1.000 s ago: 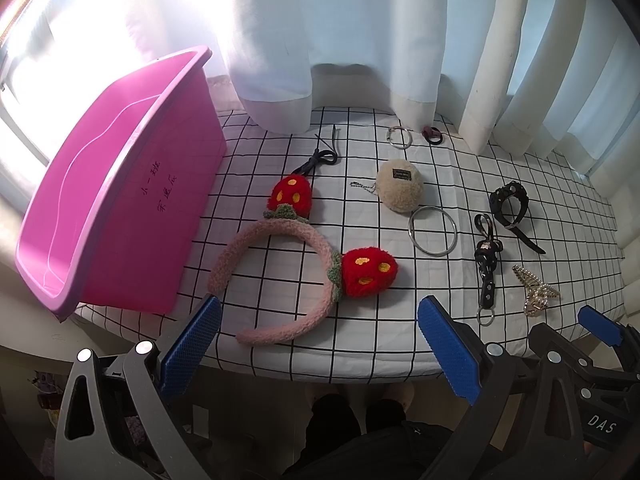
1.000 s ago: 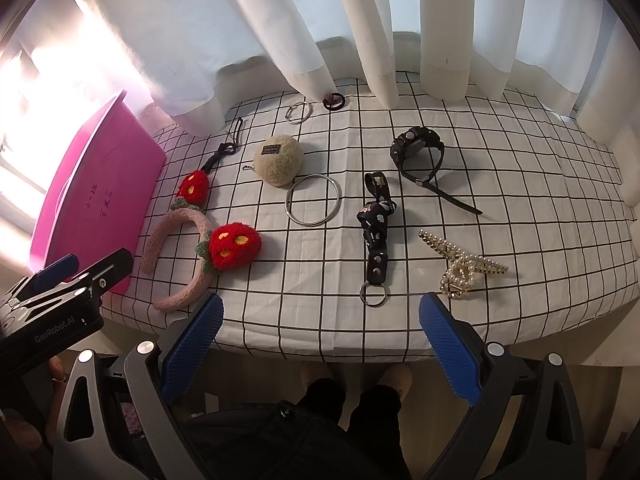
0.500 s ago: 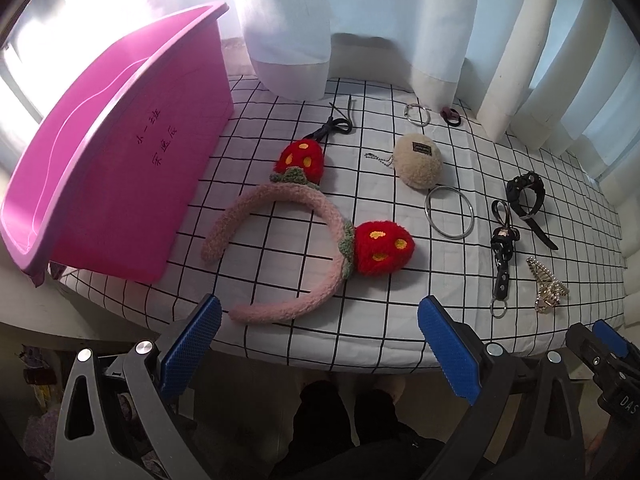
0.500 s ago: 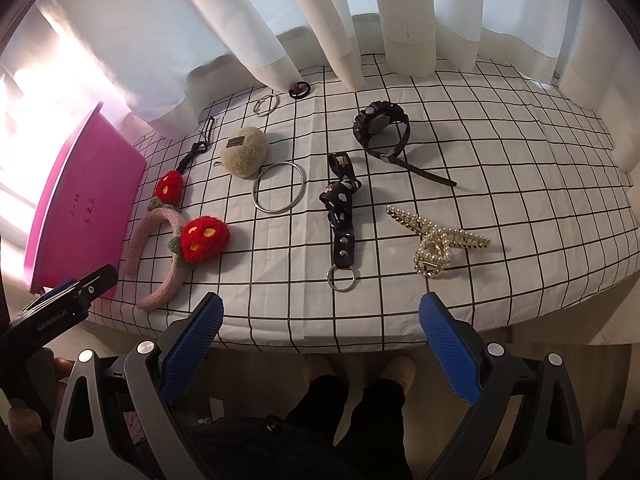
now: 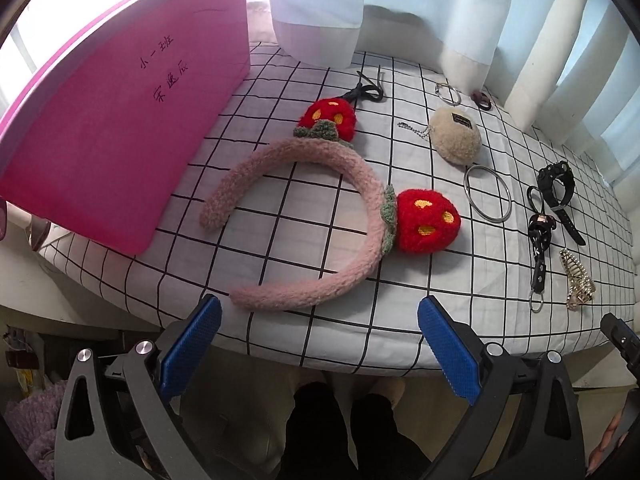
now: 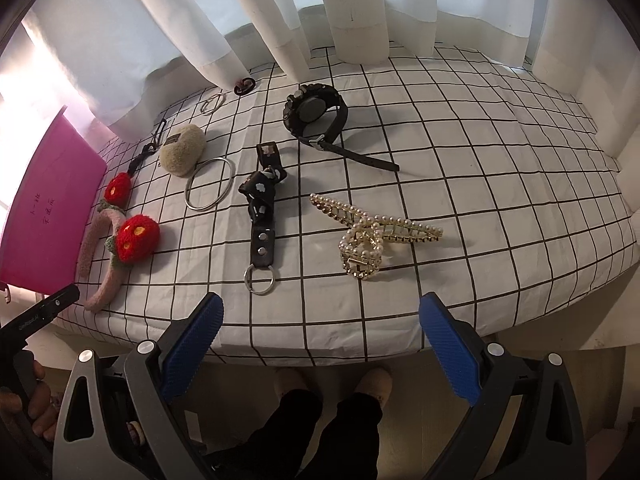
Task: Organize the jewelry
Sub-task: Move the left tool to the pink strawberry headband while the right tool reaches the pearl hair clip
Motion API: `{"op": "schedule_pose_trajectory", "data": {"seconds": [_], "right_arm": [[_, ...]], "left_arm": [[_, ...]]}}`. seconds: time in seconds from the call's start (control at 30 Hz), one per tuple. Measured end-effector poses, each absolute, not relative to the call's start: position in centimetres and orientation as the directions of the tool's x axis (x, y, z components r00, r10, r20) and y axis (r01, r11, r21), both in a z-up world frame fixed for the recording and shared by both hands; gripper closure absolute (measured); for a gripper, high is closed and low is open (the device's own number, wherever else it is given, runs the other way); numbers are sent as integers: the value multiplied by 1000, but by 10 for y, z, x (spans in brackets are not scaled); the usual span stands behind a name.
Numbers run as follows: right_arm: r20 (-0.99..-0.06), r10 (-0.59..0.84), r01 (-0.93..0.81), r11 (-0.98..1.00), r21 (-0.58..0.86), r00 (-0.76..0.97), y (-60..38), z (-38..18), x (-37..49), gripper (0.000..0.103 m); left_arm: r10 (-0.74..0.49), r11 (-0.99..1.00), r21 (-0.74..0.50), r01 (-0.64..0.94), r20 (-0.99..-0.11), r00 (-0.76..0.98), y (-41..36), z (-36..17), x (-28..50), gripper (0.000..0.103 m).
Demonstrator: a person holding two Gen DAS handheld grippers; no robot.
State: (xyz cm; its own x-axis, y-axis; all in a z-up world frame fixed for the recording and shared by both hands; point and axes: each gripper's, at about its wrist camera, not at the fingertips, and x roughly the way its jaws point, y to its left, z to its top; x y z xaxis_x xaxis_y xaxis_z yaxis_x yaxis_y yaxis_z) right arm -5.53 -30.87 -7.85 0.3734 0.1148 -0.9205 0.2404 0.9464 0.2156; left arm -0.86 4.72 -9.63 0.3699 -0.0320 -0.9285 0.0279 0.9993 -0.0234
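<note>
My left gripper (image 5: 318,344) hangs spread wide off the table's near edge, the headband (image 5: 320,216) just ahead of it. Left of the headband the pink bin (image 5: 120,128) walls off that side. Right of the headband the accessories crowd in a loose band: ring (image 6: 210,189), strap (image 6: 262,216), watch (image 6: 316,114), pearl clip (image 6: 372,236). Past the clip, farthest from the headband, bare checked cloth (image 6: 520,184) lies free. My right gripper (image 6: 320,340), also spread wide, faces a bare strip along the near edge. Curtains (image 6: 360,8) close off the back.
</note>
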Motion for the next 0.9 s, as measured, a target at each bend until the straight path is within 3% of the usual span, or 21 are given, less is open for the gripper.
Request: {"op": "schedule_pose_trajectory", "data": {"seconds": [0.63, 0.9], "right_arm": [[-947, 16, 295, 948, 116, 322, -344, -134, -15, 9], [-951, -25, 413, 904, 109, 307, -342, -143, -21, 9]], "left_arm": [[-38, 998, -13, 68, -922, 385, 14, -149, 37, 6], [-23, 998, 5, 69, -915, 404, 8, -155, 37, 6]]}}
